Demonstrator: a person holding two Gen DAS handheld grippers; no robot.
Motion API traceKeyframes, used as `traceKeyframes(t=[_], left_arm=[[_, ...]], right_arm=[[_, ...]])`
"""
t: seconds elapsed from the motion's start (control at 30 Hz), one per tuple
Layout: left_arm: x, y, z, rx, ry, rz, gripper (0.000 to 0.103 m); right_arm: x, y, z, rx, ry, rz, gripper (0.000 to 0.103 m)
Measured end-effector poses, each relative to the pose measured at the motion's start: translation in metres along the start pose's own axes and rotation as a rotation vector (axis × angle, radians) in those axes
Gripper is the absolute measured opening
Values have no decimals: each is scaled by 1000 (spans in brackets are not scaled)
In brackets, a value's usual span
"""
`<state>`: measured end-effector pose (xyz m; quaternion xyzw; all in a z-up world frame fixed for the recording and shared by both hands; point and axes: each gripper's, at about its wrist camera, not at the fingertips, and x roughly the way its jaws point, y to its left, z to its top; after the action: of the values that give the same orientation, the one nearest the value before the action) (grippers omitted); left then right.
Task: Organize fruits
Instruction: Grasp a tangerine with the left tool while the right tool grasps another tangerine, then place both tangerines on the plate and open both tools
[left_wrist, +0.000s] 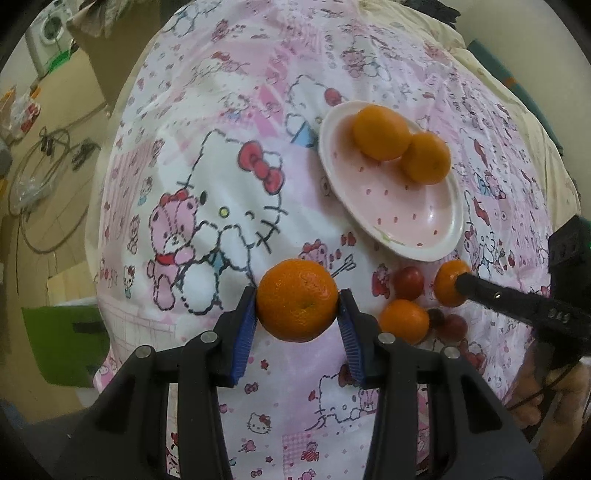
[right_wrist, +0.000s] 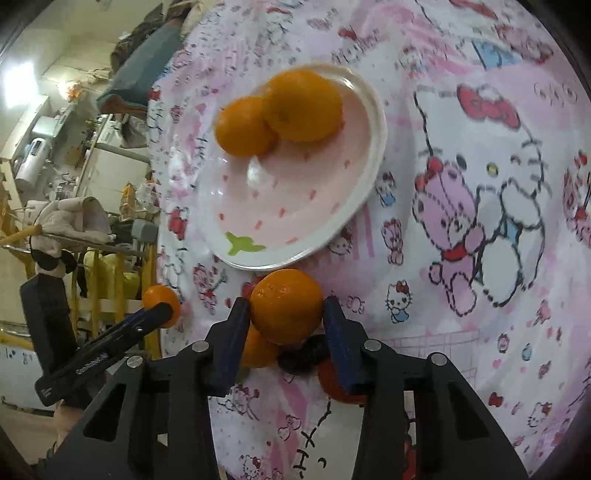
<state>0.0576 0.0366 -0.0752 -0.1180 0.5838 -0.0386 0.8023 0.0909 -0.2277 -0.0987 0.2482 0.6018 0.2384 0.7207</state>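
My left gripper (left_wrist: 297, 308) is shut on a large orange (left_wrist: 297, 300), held just above the Hello Kitty cloth. My right gripper (right_wrist: 284, 314) is shut on another orange (right_wrist: 286, 305), seen from the left wrist view (left_wrist: 451, 282) near the plate's edge. The pink plate (left_wrist: 424, 221) holds two oranges (left_wrist: 382, 131) (left_wrist: 426, 158); in the right wrist view the plate (right_wrist: 332, 221) lies just ahead with the same two oranges (right_wrist: 303, 105) (right_wrist: 243, 127). A loose orange (left_wrist: 404, 320), a red tomato (left_wrist: 408, 282) and dark grapes (left_wrist: 448, 321) lie by the plate.
The pink Hello Kitty cloth (left_wrist: 221, 184) covers the table. The floor with cables (left_wrist: 44, 166) drops off to the left. Shelves and clutter (right_wrist: 74, 184) stand beyond the table edge in the right wrist view.
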Motion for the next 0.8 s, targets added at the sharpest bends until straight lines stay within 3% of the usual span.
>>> traceKeyframes(t=[0.37, 0.67, 0.8], left_arm=[[1, -19, 18, 66, -36, 20, 39], [25, -54, 52, 154, -80, 26, 39], [40, -65, 64, 182, -60, 3, 39]], right_arm=[[-29, -3, 28, 19, -87, 35, 43], [-22, -19, 59, 35, -103, -15, 43], [-16, -23, 64, 45, -97, -7, 43]])
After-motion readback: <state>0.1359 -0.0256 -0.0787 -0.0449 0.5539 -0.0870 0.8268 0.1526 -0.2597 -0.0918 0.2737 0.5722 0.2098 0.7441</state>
